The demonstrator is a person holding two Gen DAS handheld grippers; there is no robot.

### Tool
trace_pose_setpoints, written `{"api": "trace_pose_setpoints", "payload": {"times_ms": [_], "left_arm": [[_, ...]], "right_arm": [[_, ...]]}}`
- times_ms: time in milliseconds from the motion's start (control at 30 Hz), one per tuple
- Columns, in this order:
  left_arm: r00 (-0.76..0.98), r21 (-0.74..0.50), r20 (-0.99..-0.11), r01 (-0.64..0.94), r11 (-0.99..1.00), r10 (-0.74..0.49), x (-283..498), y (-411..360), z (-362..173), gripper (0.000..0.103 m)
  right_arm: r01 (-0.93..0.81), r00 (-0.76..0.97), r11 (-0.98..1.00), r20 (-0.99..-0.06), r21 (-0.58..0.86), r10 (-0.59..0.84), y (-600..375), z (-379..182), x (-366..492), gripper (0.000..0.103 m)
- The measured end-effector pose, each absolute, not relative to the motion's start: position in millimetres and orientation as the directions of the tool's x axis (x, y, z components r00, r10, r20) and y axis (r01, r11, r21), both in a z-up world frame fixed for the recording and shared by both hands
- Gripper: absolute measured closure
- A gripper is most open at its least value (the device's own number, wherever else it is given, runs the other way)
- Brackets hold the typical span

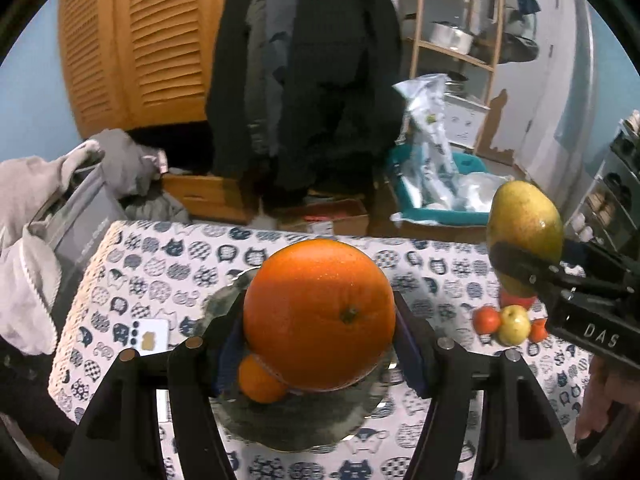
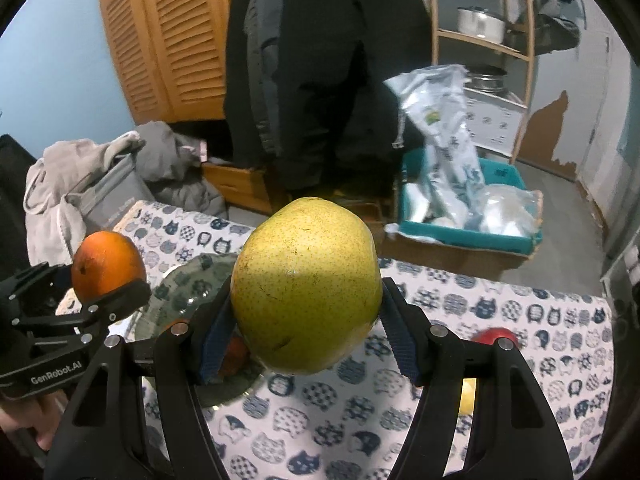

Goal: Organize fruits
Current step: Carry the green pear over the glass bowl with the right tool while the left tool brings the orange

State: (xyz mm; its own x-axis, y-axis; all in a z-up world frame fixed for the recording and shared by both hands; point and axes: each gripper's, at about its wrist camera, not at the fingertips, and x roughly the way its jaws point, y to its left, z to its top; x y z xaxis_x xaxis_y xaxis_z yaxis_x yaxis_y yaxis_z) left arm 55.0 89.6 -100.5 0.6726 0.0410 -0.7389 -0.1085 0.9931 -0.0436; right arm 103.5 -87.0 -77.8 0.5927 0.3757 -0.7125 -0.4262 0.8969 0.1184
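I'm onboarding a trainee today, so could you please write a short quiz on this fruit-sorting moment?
1. True or false: the left gripper holds a banana.
2. What does the right gripper hold? A) pear B) tomato C) lemon
3. Fill in: under the orange lies a glass ____ with a smaller orange fruit on it.

Key:
1. False: its jaws are shut on the orange.
2. A: the pear.
3. Plate, on the cat-print cloth.
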Motion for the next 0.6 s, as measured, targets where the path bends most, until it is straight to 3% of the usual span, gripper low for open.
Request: {"api": "trace_pose_setpoints", "payload": {"times_ms": [600], "left_arm": [[0.546, -0.064, -0.834, -0.224, 0.972, 0.071, 89, 166, -166, 0.036]], "right_arm": [[-0.483, 0.473, 0.862, -0.784, 0.150, 0.402, -6, -126, 135, 0.035]]}}
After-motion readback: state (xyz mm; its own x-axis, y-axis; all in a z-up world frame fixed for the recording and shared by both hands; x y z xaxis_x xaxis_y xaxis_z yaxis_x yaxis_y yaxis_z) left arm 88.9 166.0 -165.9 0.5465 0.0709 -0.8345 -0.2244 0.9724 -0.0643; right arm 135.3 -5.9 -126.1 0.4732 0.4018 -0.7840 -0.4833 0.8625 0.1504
